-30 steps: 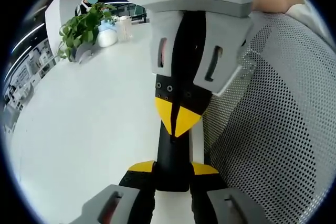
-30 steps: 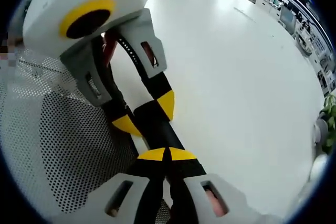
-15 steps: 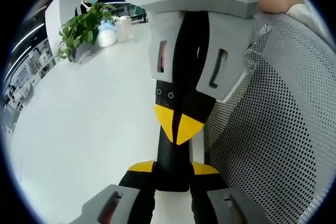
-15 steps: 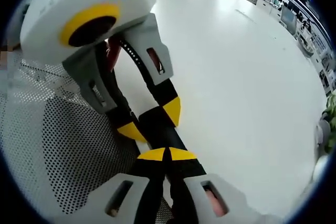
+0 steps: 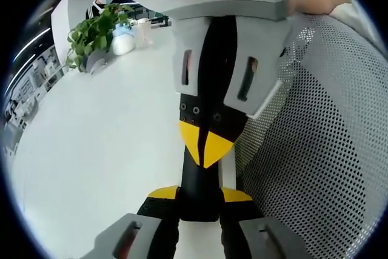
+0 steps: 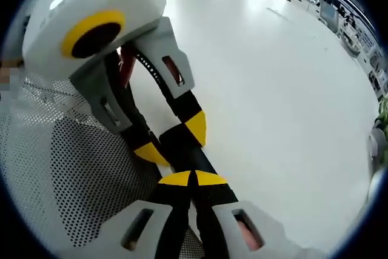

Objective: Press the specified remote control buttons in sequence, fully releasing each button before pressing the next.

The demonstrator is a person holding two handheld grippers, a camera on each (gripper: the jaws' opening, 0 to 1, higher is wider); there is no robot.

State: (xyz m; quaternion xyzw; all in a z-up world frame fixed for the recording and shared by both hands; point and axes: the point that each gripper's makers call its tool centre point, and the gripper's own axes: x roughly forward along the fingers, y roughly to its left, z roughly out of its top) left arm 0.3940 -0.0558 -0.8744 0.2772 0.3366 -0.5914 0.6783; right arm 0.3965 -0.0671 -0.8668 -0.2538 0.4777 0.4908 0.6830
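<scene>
White tabletop (image 5: 109, 144) is carrying everything, with a perforated white mesh surface (image 5: 315, 168) sitting along one of its edges. Nearest in the left gripper view, the left gripper (image 5: 199, 193) is clamping both yellow-tipped jaws around a black remote control (image 5: 199, 189), which is lying right at the tabletop's edge beside the mesh. It is looking like a slim, dark slab; its buttons are hidden behind the jaws and cannot be made out. Just beyond, the right gripper (image 5: 206, 153) is coming in from above, yellow tips meeting in a point and touching the remote's upper face. In the right gripper view, those tips (image 6: 193, 178) are sitting pressed together on the remote (image 6: 182, 144), the left gripper (image 6: 173, 141) gripping it from the far side. Farther off, a leafy plant (image 5: 94, 31) is standing near the far edge.
</scene>
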